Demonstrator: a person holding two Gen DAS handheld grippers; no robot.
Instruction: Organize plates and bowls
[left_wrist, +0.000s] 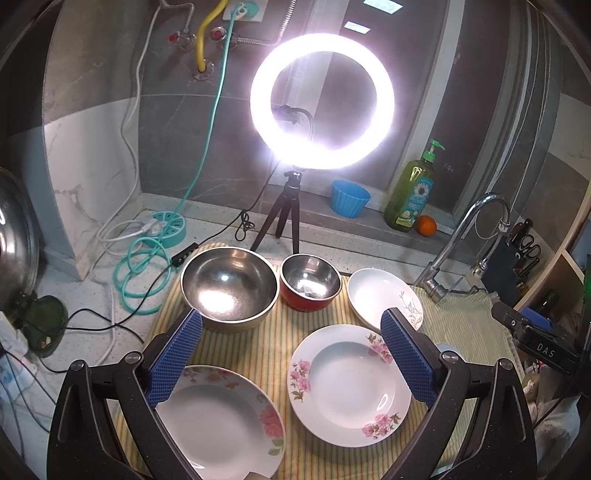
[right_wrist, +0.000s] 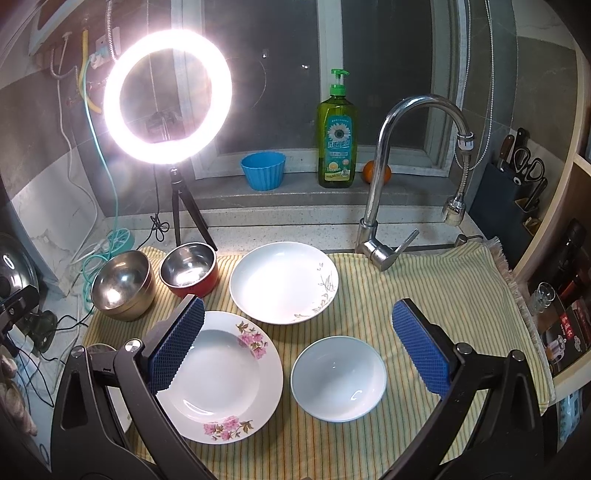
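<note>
Dishes spread on yellow striped cloth (right_wrist: 424, 280) over desk; both grippers empty.
Left hand-held gripper (left_wrist: 291, 354) spread above pink-flowered white plate (left_wrist: 349, 384). Right hand-held gripper (right_wrist: 297, 343) spread above plain white bowl (right_wrist: 338, 378). Large steel bowl (left_wrist: 229, 286), red-sided steel bowl (left_wrist: 310, 282) side by side behind.

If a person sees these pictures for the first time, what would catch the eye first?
Probably the glowing ring light, standing on its tripod behind the striped cloth. Next come the dishes on that cloth: two steel bowls at the back left and flowered plates nearer the open tools.
</note>
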